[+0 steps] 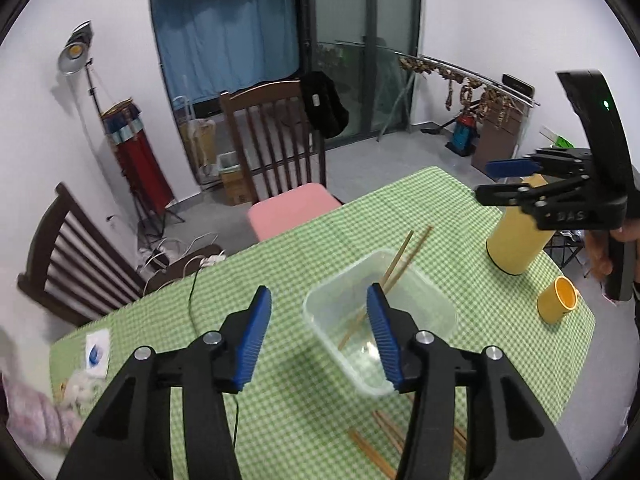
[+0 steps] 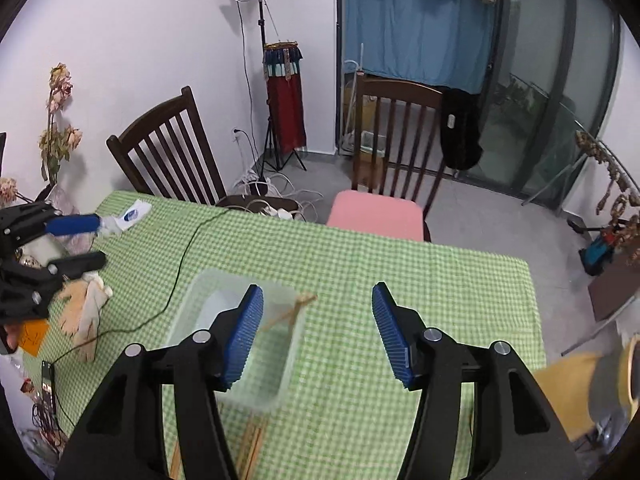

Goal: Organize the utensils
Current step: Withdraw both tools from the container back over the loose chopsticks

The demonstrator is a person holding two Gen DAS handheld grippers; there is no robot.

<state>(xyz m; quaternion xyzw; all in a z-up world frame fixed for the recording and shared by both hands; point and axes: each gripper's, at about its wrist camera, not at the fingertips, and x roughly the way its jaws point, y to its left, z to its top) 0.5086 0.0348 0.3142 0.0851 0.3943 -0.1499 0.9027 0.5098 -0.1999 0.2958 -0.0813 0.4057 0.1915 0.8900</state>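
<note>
On the checked table [image 1: 304,420], two chopsticks [image 1: 404,256] lean in the tub [image 1: 320,308]; both your left gripper [image 1: 318,334] and right gripper [image 2: 318,334] hang released, empty. Next, I'd pick loose sticks [image 1: 380,444] nearest you.

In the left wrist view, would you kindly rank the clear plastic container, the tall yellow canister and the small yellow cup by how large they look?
1. Clear plastic container, largest, though it is also nearest the camera.
2. Tall yellow canister.
3. Small yellow cup, clearly smallest.
</note>
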